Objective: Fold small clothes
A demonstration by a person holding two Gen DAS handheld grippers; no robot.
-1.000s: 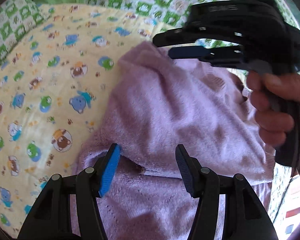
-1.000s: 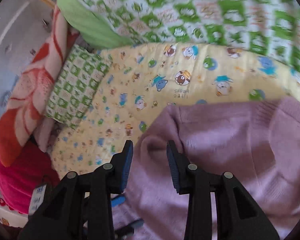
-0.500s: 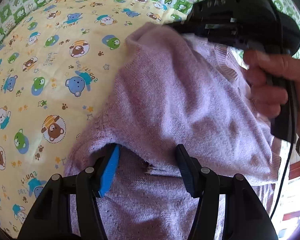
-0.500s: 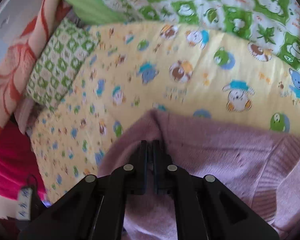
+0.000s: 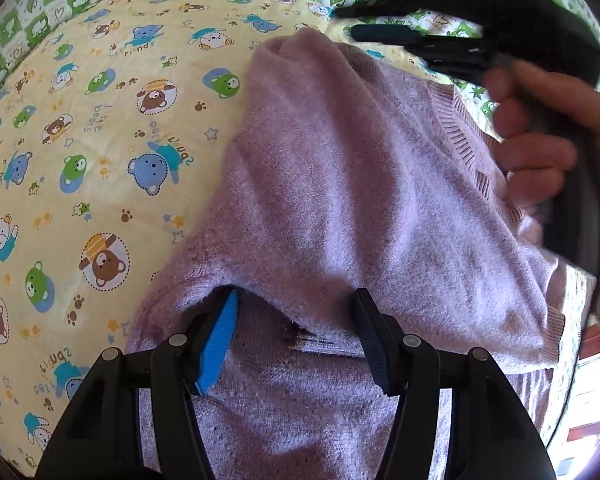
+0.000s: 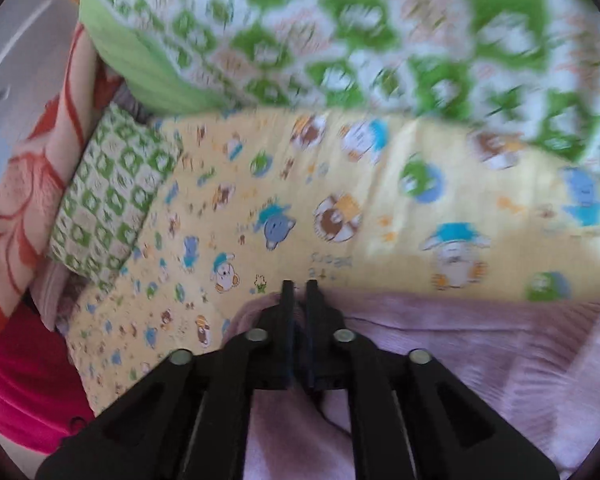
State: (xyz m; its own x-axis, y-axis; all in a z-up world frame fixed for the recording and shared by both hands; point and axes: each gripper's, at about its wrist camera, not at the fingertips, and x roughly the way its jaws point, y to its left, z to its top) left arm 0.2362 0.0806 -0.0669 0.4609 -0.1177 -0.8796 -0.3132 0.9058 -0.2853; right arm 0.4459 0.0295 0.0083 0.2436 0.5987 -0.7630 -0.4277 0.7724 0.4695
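Now lies on the yellow bedsheet [image 5: 100,128]: lilac sweater [image 5: 340,184], one flap folded over, peak at the far end. Just off that far corner, right gripper [image 5: 342,22], jaws a narrow slit and opening, nothing pinched. At the near fold edge, left gripper [image 5: 296,340], jaws spread, astride the hem, gripping nothing.

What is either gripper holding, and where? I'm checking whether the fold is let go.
Nothing. The left gripper stands open over the sweater's folded edge; the right gripper's jaws are opening, seemingly clear of its corner.
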